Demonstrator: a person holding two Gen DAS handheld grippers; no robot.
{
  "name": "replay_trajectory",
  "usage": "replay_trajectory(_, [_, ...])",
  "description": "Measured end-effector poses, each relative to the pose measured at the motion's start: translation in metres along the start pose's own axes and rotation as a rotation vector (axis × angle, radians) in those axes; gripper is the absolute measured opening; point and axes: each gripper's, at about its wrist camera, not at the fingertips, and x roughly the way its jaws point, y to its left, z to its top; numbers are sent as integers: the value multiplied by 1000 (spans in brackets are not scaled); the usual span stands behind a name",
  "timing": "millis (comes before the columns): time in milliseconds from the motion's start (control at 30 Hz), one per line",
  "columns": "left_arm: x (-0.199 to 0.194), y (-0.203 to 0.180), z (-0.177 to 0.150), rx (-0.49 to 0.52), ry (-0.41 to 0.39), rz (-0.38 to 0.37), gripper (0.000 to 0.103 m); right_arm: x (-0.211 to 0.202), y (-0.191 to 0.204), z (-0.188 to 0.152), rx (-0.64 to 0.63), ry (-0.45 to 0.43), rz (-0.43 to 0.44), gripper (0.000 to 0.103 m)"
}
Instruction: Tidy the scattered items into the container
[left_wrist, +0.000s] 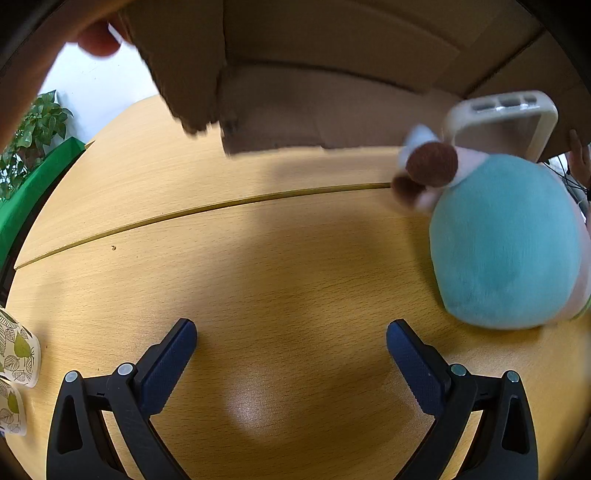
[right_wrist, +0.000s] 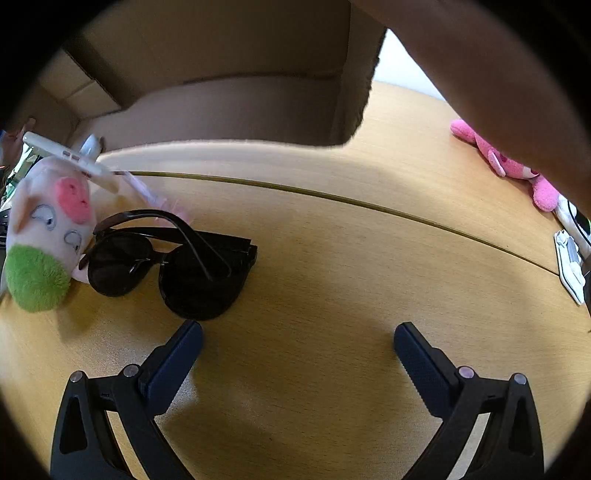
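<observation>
A cardboard box (left_wrist: 295, 114) lies open at the far side of the wooden table; it also shows in the right wrist view (right_wrist: 229, 107). My left gripper (left_wrist: 291, 336) is open and empty, low over the table. To its right lies a plush toy with a teal body (left_wrist: 506, 240), and a pale phone case (left_wrist: 506, 118) rests behind it. My right gripper (right_wrist: 297, 338) is open and empty. Black sunglasses (right_wrist: 166, 262) lie just ahead of its left finger. The plush's pink face and green end (right_wrist: 44, 236) are left of them, with the phone case (right_wrist: 70, 157) on top.
A pink plush (right_wrist: 506, 162) lies at the far right, partly hidden by an arm, with white items (right_wrist: 570, 266) near the right edge. Leaf-patterned cups (left_wrist: 16, 358) stand at the left edge. A potted plant (left_wrist: 33, 133) and green surface (left_wrist: 29, 195) are beyond the table.
</observation>
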Motion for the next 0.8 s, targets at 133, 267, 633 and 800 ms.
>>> replay_trajectory(133, [-1, -1, 1, 0, 0, 0, 103, 0, 1, 0, 0, 0, 0, 103])
replay_trajectory(267, [-1, -1, 2, 0, 1, 0, 103, 0, 1, 0, 0, 0, 0, 103])
replay_trajectory(633, [-2, -1, 2, -1, 1, 0, 103, 0, 6, -1, -42, 0, 31, 103])
replay_trajectory(800, [-3, -1, 2, -1, 1, 0, 103, 0, 7, -1, -43, 0, 31, 103])
